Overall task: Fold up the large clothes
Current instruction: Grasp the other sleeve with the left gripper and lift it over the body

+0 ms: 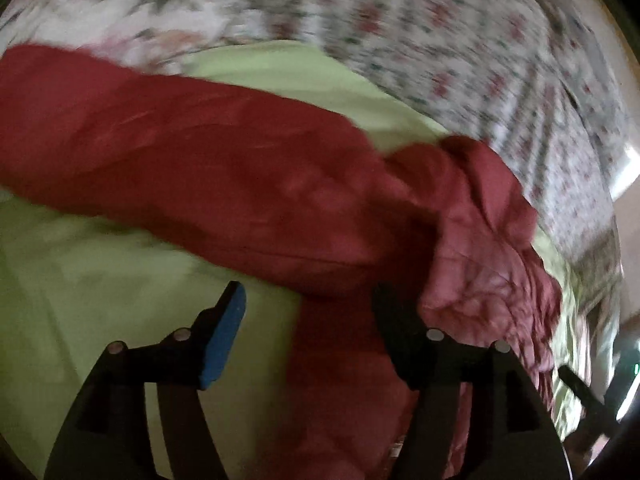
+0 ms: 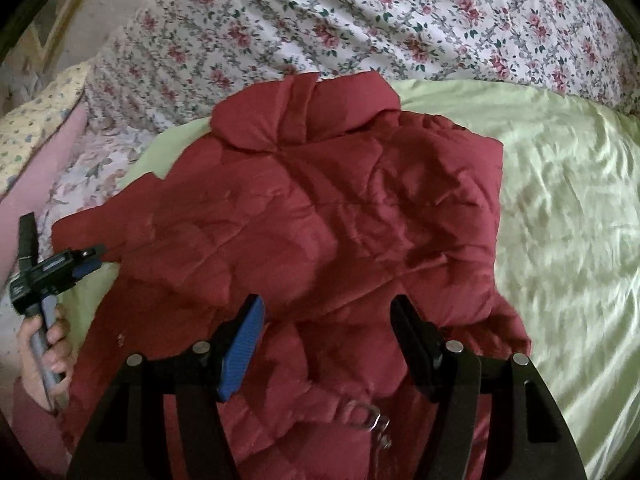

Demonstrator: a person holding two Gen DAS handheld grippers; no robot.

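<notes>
Jacket (image 2: 320,216) on green sheet (image 2: 560,200), floral bedding (image 2: 360,12) behind, pillow (image 2: 36,120) left.

no legible text, label, brand or number is found in either wrist view, the left wrist view is blurred throughout, small pale marks on the left gripper (image 2: 60,268) body are seen from the right wrist, too small to be read

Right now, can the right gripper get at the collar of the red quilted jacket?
Probably yes. The right gripper hangs with open, empty jaws over the red quilted jacket, and the collar lies exposed at the far end with nothing on it. The left gripper sits off to the side, clear of that path.
</notes>
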